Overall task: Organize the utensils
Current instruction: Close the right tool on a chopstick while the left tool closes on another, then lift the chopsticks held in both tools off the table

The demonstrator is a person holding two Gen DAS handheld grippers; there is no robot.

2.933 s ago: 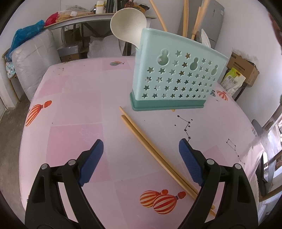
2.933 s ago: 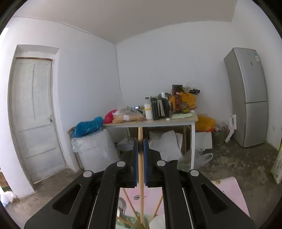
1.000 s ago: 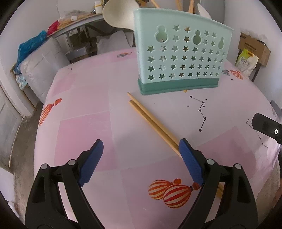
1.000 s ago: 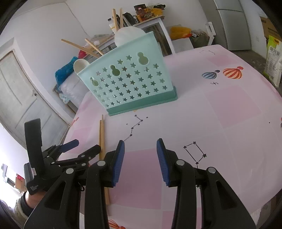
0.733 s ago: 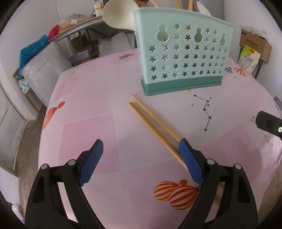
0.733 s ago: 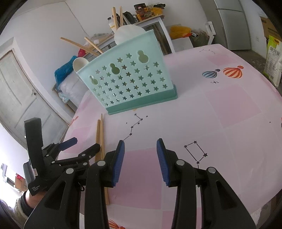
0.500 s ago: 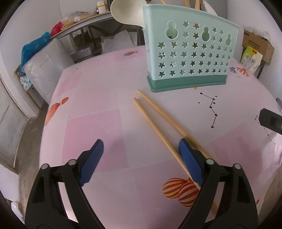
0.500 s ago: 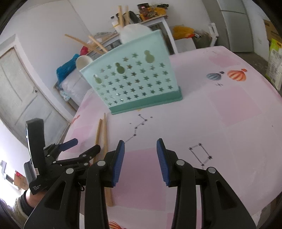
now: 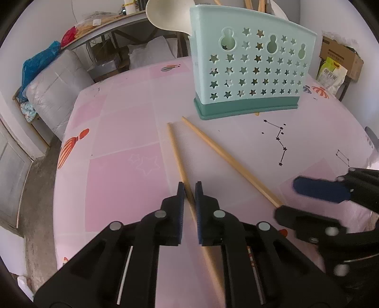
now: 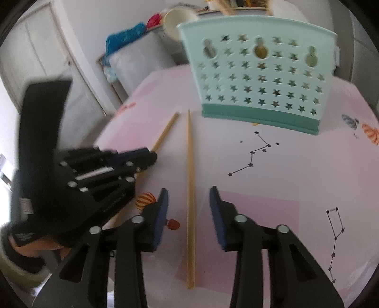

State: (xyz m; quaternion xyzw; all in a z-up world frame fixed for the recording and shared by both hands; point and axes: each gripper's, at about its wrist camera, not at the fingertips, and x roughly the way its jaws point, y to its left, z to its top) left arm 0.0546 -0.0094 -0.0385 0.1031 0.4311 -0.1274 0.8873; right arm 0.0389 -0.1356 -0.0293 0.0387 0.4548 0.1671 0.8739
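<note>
Two wooden chopsticks lie on the pink tablecloth [image 9: 123,132] in front of a teal star-punched utensil holder [image 9: 248,71] [image 10: 260,83]. The holder has a white spoon [image 9: 165,14] and more chopsticks in it. My left gripper [image 9: 189,189] [image 10: 151,155] is shut on the left chopstick [image 9: 176,151] [image 10: 165,131] near its middle. My right gripper [image 10: 188,196] [image 9: 285,197] straddles the other chopstick [image 10: 189,165] [image 9: 225,156]. Its jaws are closing, and both blue pads stand clear of the wood.
The table's rounded edge drops off on the left to a concrete floor. A grey wrapped bundle [image 9: 54,83] with a blue bag, a cluttered side table [image 9: 113,21], and a cardboard box [image 9: 341,56] stand beyond. A person's hand [image 10: 30,246] holds the left gripper.
My left gripper went from wide open to shut on the left chopstick, and the two chopsticks now lie spread apart. My right gripper swung left over the other chopstick, its jaws narrower.
</note>
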